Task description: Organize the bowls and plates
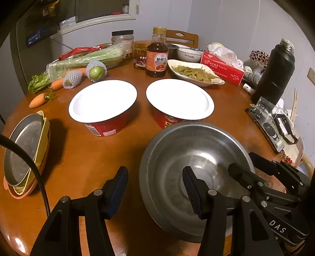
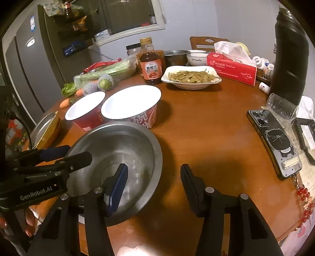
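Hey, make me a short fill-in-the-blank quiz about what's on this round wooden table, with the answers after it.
1. The large steel bowl sits nearest the grippers, each with one finger over its ____.
2. Behind it stand ____ red paper bowls with white insides.
3. The white dish of green vegetables sits beside a red ____ box.
4. A flat steel plate rests on stacked plates at the table's ____ edge.

Missing words: rim; two; tissue; left

Round wooden table [image 1: 82, 157], grey fridge [image 2: 33, 65], white-framed window [image 2: 130, 17], chair [image 2: 204, 42], pale walls
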A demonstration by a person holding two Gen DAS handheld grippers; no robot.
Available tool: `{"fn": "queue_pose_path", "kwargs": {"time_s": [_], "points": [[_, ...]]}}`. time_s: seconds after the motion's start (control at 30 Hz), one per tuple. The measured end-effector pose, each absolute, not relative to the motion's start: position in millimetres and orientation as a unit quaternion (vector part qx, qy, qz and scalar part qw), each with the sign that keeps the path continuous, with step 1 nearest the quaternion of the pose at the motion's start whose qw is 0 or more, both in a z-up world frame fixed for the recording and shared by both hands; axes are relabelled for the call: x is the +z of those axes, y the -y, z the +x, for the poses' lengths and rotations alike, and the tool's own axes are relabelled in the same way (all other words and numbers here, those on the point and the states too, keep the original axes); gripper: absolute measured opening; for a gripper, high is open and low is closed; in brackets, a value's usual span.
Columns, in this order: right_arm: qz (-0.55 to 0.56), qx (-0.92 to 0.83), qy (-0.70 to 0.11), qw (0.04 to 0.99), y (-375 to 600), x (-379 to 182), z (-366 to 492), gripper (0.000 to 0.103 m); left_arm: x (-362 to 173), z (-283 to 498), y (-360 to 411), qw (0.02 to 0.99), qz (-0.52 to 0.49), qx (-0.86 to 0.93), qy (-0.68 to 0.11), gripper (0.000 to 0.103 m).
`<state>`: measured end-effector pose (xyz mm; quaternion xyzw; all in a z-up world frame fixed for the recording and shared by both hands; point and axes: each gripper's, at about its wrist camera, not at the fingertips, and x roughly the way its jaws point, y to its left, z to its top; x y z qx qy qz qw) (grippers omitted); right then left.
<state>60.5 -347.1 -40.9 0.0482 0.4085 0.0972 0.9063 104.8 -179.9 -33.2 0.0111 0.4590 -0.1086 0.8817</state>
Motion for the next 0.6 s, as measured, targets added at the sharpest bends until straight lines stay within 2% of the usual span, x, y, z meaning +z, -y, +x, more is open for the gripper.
{"fn": "queue_pose_path", "kwargs": {"time_s": [0.2, 0.53, 0.6], "points": [[0.046, 0.1, -0.411, 0.905, 344, -45, 63, 0.049, -35, 105, 183, 0.88, 0.014, -0.116, -0.459, 0.057], [0.027, 0.114, -0.408, 0.905, 332, -43, 62, 0.042, -39, 105, 183, 0.876, 0.017, -0.121, -0.467, 0.041], [0.021, 0.114, -0.409, 0.905, 331, -43, 62, 0.042, -39, 104, 182, 0.875, 0.014, -0.122, -0.468, 0.041]]}}
